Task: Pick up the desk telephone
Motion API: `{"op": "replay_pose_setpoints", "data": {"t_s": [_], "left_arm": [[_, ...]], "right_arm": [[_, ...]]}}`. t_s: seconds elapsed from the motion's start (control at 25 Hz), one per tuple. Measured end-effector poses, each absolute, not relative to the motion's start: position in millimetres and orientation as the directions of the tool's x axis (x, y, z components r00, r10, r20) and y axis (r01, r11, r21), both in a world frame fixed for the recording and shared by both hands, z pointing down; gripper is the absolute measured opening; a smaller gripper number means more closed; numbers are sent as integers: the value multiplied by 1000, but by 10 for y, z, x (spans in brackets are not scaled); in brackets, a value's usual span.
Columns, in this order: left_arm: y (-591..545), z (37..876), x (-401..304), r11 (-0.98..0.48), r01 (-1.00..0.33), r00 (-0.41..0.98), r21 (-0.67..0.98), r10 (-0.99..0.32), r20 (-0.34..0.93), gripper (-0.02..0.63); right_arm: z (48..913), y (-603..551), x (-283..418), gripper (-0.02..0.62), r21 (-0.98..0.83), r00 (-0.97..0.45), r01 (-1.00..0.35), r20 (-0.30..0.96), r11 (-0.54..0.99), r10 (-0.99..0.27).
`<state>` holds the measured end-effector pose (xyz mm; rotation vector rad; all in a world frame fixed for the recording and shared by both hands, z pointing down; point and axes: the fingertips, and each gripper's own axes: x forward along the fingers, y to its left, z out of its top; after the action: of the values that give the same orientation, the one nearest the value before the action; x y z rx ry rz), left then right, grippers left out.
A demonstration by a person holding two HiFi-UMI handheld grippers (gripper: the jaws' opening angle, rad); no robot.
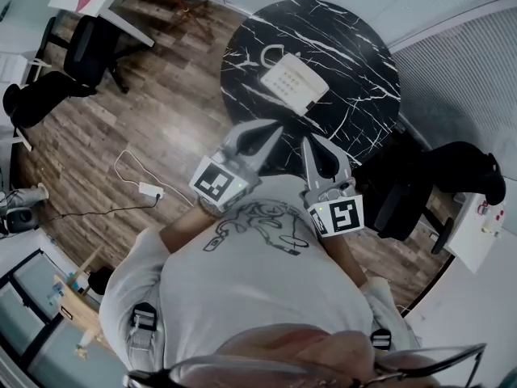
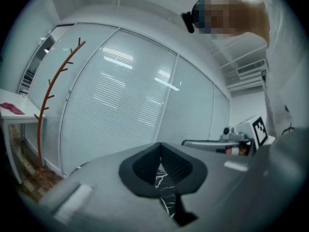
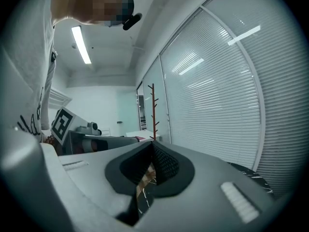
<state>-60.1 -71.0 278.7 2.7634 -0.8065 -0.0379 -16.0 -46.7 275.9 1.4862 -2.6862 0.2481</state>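
**A:** Where was the desk telephone (image 1: 294,82)?

**B:** Flat on the round black table (image 1: 363,47), the one w/ the white-veined top. Pale body, set diagonally, a bit left of the table's middle. Curly cord (image 1: 273,55) looped just beside its far-left corner.

**A:** And the left hand-held gripper (image 1: 277,128)?

**B:** Jaws fully together, pads meeting, nothing btwn them. In its own view only a sliver of marbled top showed through the slot under the pads. It pointed about level, tips over the table's near-left rim. Near the desk telephone but not touching it.

**A:** The other one?

**B:** Right hand-held gripper (image 1: 308,140) was the same: jaws closed on nothing. Tips over the near rim, just right of the left one, short of the desk telephone's near corner and apart from it.

**A:** What else was around?

**B:** Wood floor (image 1: 170,111), w/ a white power strip (image 1: 150,190) and its cable lying on the left. Black office chair (image 1: 85,51) far left, a second black chair (image 1: 420,180) right of the table. Reddish coat stand (image 2: 47,100) by the slatted glass wall (image 2: 125,100), seen from both gripper views. The person's pale shirt (image 1: 258,289), w/ a line drawing on it, filled the near part of the head view.
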Motion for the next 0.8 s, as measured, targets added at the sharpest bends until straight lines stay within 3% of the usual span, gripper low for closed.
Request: {"op": "replay_pose_setpoints", "data": {"t_s": [0.8], "left_arm": [[-1458, 3579, -329, -774, -592, 805, 225, -563, 186, 49]], "right_arm": [[3596, -969, 411, 38, -147, -485, -874, 266, 463, -833]]}}
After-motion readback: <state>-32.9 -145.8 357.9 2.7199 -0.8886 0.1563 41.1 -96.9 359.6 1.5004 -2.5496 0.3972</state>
